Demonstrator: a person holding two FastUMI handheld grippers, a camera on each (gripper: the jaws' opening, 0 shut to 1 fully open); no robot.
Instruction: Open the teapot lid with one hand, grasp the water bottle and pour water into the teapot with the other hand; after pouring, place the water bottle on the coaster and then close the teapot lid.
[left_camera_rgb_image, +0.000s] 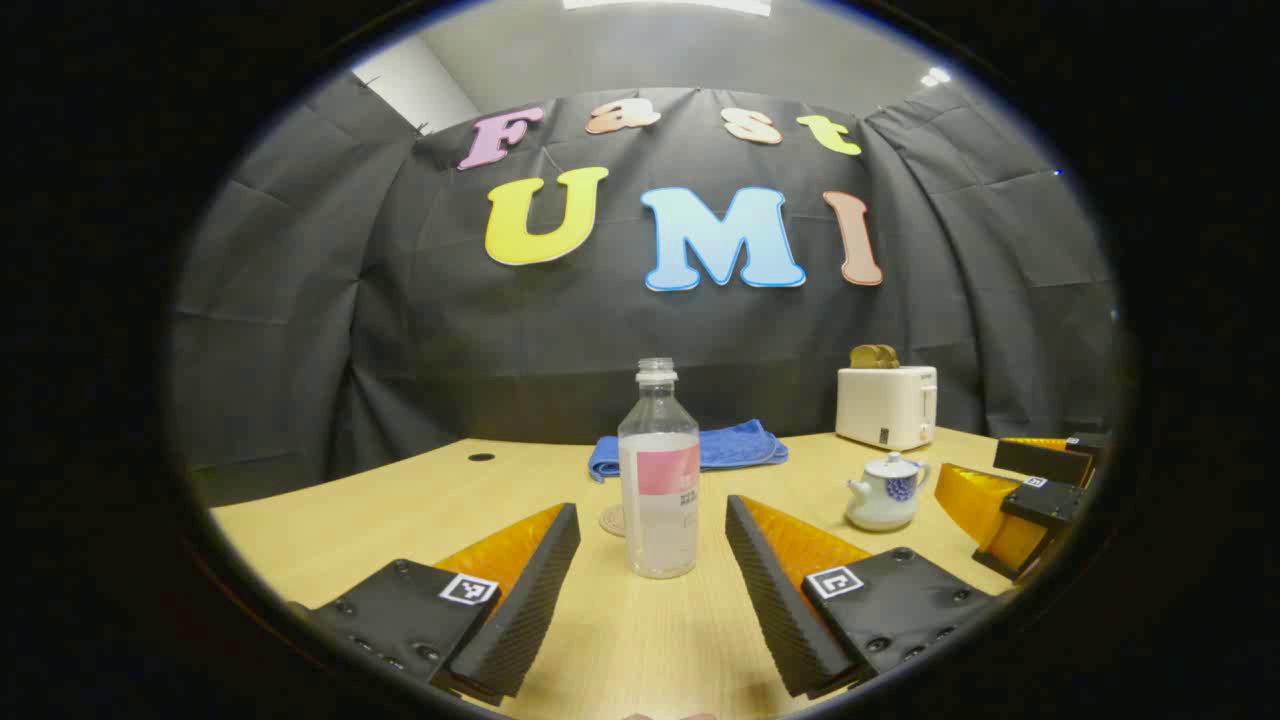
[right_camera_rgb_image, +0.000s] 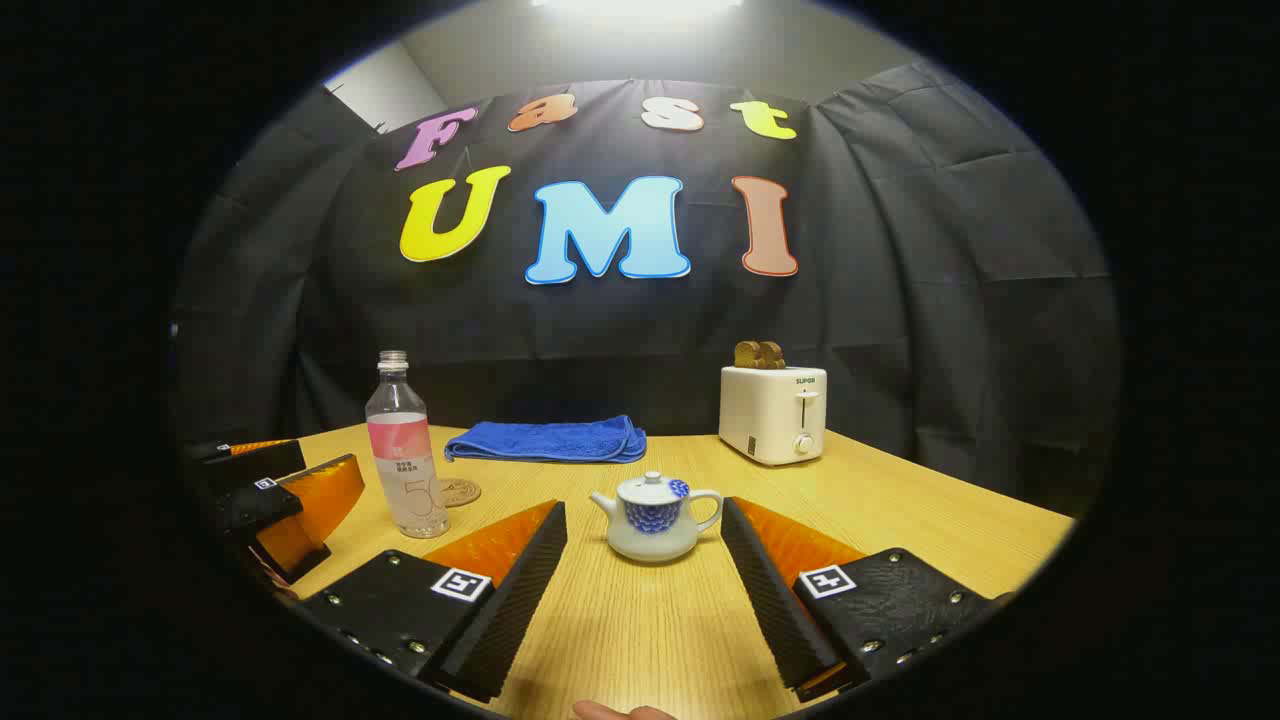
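On the wooden desk (right_camera_rgb_image: 650, 620), both grippers are gaping apart: right gripper (right_camera_rgb_image: 645, 560) facing the white-and-blue porcelain teapot (right_camera_rgb_image: 655, 525), needing its lid knob (right_camera_rgb_image: 652, 477) centred; left gripper (left_camera_rgb_image: 655, 560) framing the clear plastic water bottle (left_camera_rgb_image: 658, 470).

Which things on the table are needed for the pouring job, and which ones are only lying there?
Needed: water bottle, teapot with its lid on, coaster, left gripper, right gripper.

Only lying there: blue cloth, toaster with bread.

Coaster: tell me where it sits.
In the right gripper view the coaster lies flat on the table, just behind the water bottle and before the blue towel.
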